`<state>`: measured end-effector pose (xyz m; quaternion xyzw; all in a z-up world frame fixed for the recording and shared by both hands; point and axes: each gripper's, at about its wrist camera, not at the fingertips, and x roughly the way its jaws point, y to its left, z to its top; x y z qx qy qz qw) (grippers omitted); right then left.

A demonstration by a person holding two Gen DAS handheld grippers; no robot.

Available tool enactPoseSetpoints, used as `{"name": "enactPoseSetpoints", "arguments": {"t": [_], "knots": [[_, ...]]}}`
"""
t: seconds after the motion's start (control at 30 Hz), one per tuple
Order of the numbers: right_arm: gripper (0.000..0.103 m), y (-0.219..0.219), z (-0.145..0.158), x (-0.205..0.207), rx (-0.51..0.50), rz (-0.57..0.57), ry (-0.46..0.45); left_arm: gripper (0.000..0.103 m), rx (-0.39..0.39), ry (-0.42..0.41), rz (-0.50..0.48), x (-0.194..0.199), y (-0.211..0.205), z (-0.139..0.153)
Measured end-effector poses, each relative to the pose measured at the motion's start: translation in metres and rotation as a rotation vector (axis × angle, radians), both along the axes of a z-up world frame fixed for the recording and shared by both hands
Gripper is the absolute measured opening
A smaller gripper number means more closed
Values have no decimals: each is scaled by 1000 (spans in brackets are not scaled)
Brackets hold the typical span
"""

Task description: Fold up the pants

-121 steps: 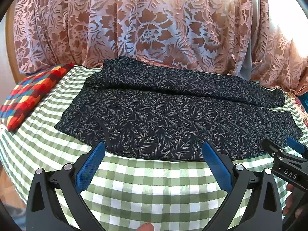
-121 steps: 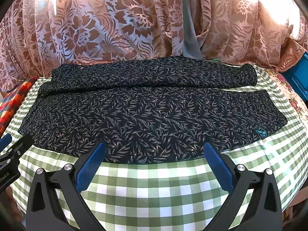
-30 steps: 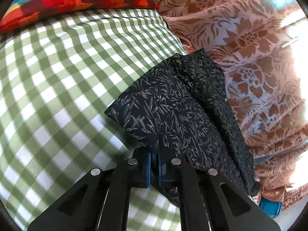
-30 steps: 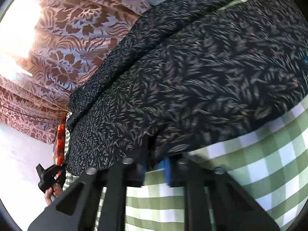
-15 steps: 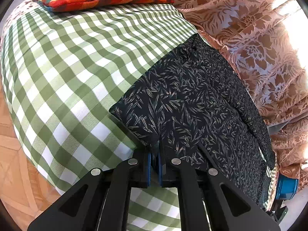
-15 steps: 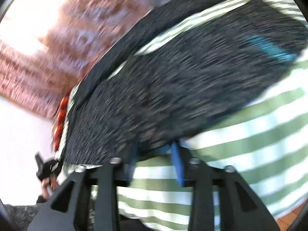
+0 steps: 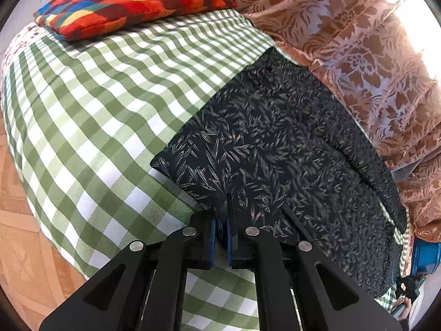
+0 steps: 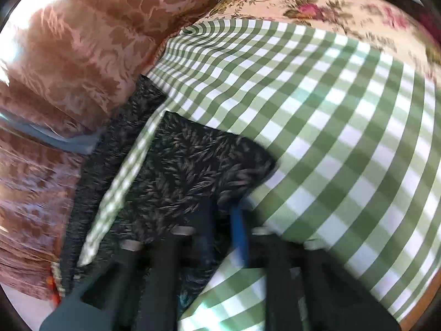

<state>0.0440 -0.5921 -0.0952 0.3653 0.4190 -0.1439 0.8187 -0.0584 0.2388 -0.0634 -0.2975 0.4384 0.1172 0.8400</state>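
Your left hand-held gripper point(image 7: 220, 237) has its blue pads pressed together on the near edge of the pants point(image 7: 275, 149), pinching the dark leaf-print cloth close to one corner. From that corner the pants stretch away to the right, lying flat on the green checked cloth point(image 7: 91, 115), with their far edge against the pink floral curtain point(image 7: 358, 63). A patchwork pillow point(image 7: 124, 2) sits at the far end of the cloth, well apart from the pants. Your right hand-held gripper point(image 8: 224, 220) is blurred in its own view; its jaws have just been closing and now stand drawn together, with dark cloth from the pants' other end point(image 8: 193, 162) bunched between the fingers. That end lies with its squared corner on the checked cloth point(image 8: 344, 127), and a strip of checks shows between it and a second dark layer lying nearer the curtain point(image 8: 69, 41). Beyond the checks a rose-print cover point(image 8: 317, 2) shows at the far side. In the left view's lower right corner you can see your other hand point(image 7: 401, 304) on its tool, very small.
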Motion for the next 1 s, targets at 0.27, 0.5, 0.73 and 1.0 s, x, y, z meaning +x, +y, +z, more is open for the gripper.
{"name": "enactPoseSetpoints", "arguments": {"t": [0.27, 0.5, 0.73, 1.0], "knots": [[4, 0, 30, -67, -205, -31, 47, 4, 21, 20, -31, -7, -1, 3], [21, -5, 18, -88, -214, -70, 88, 25, 23, 61, -58, -6, 6, -2], [69, 21, 77, -80, -372, -100, -47, 35, 123, -30, 102, -31, 60, 41], [76, 157, 73, -2, -225, 341, -158, 51, 43, -149, -4, 70, 61, 57]]}}
